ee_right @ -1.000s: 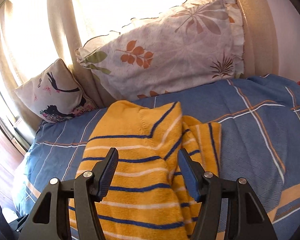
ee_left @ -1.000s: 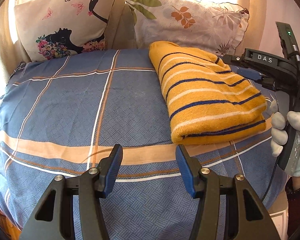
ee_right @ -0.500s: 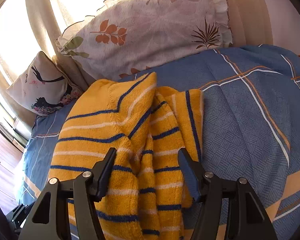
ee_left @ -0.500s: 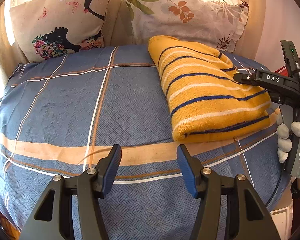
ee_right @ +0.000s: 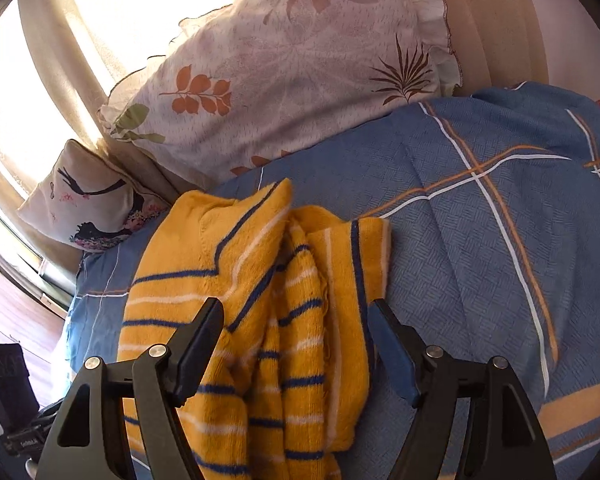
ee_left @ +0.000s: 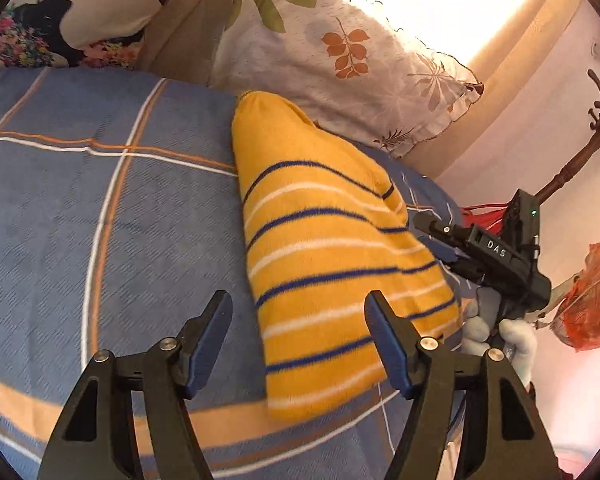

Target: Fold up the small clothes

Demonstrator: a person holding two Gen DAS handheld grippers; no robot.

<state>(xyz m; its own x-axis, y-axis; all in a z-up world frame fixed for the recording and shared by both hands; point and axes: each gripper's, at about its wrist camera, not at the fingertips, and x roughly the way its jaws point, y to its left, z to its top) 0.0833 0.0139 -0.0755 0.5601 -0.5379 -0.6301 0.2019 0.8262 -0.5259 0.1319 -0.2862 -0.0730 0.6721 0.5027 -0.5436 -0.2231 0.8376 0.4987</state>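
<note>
A folded yellow sweater (ee_left: 332,256) with blue and white stripes lies on the blue checked bedspread (ee_left: 100,220). My left gripper (ee_left: 300,320) is open and empty, its fingers either side of the sweater's near left edge. In the right wrist view the sweater (ee_right: 268,312) shows its bunched layered edge. My right gripper (ee_right: 296,324) is open and empty, just above that edge. The right gripper also shows in the left wrist view (ee_left: 440,236), at the sweater's right side, held by a gloved hand (ee_left: 496,328).
A leaf-print pillow (ee_left: 340,60) and a cushion with a woman's silhouette (ee_left: 60,20) lean at the head of the bed against a curtain. A dark coat stand (ee_left: 572,160) and an orange-red cloth (ee_left: 592,304) are at the right, off the bed. The bedspread continues to the sweater's right (ee_right: 500,240).
My left gripper has swung right and closer, so the sweater's near edge now lies between its fingers. My right gripper has dropped lower toward the bunched edge. Both stay open.
</note>
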